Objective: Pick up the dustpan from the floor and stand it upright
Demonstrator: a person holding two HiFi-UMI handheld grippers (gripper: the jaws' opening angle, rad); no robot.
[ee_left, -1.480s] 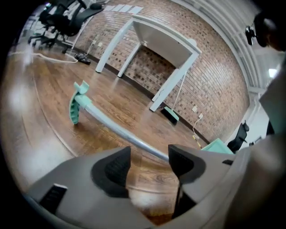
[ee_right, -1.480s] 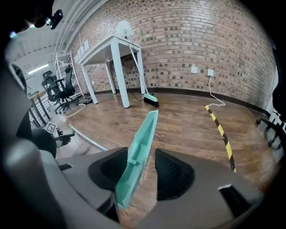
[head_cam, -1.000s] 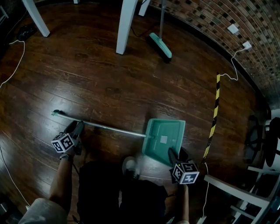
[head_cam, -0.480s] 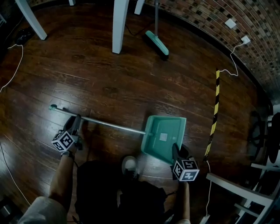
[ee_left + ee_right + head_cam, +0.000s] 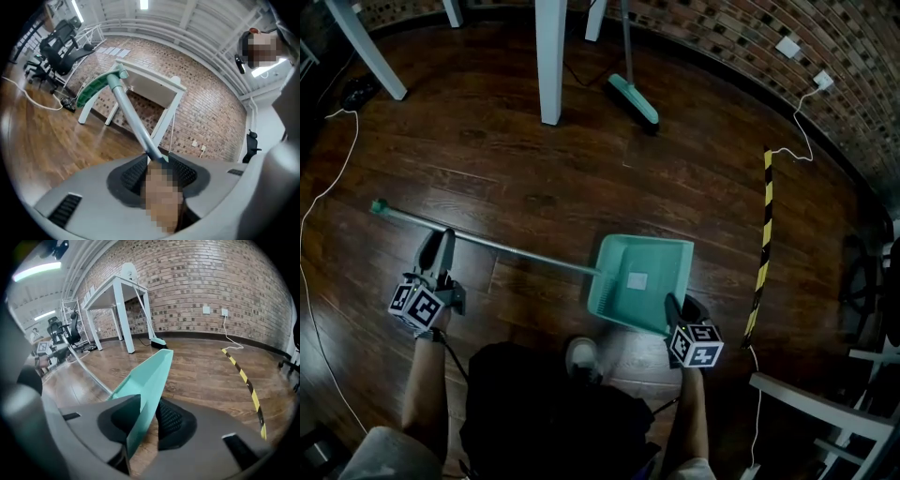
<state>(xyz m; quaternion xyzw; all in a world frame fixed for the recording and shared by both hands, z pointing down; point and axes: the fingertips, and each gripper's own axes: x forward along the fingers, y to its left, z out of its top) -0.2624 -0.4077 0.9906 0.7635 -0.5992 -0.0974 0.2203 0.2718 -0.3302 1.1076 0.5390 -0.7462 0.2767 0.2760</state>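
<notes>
We've got the L gripper clamped on the long handle of the teal dustpan. Its jaws have just been closing, w/ the pole btwn the pads. R gripper pinches the pan's near wall, and its jaws have just eased apart a bit. Pan sits low over the dark wood floor, just ahead of our feet, w/ the handle running off left. Broom stands near a white table leg, well apart.

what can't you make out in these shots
- Left gripper view: a mosaic patch covers the dustpan handle where it nears the camera.
- Head view: the top edge cuts off the stick of the broom; the sticker on the dustpan is too small to read.
</notes>
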